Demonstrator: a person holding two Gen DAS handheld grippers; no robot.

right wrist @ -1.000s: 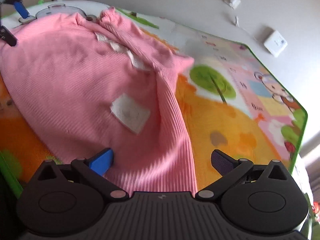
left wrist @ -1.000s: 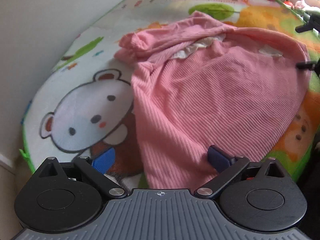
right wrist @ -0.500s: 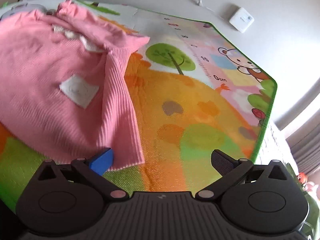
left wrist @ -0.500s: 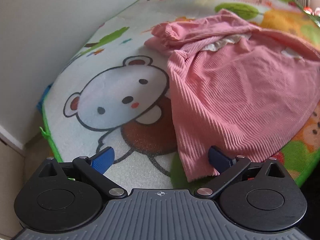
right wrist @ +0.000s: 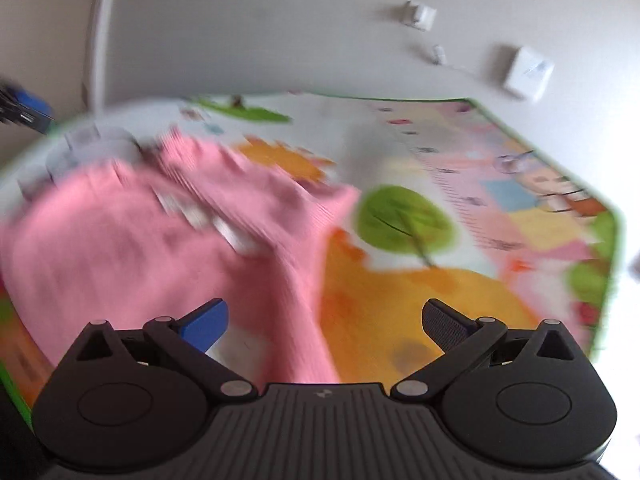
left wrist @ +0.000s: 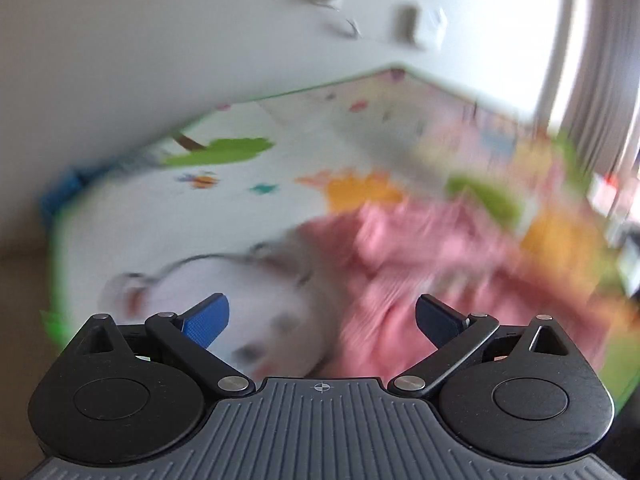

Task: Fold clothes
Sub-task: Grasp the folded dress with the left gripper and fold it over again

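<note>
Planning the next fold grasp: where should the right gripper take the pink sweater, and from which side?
Take the pink sweater at its near hem edge, coming in low from the mat side. There the ribbed edge lies thin, right before the open right gripper. Blur hides finer detail.

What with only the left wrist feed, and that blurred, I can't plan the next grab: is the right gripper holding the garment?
Observer: No. In the right wrist view the right gripper is open, with nothing pinched between its fingers.
Operator: Where does the garment lie relative to it?
Observer: The pink garment is spread ahead and to the left, and one edge of it runs down into the gap between the fingers.
Operator: And on the other side?
Observer: Bare play mat, orange there, lies in front of the black finger.
</note>
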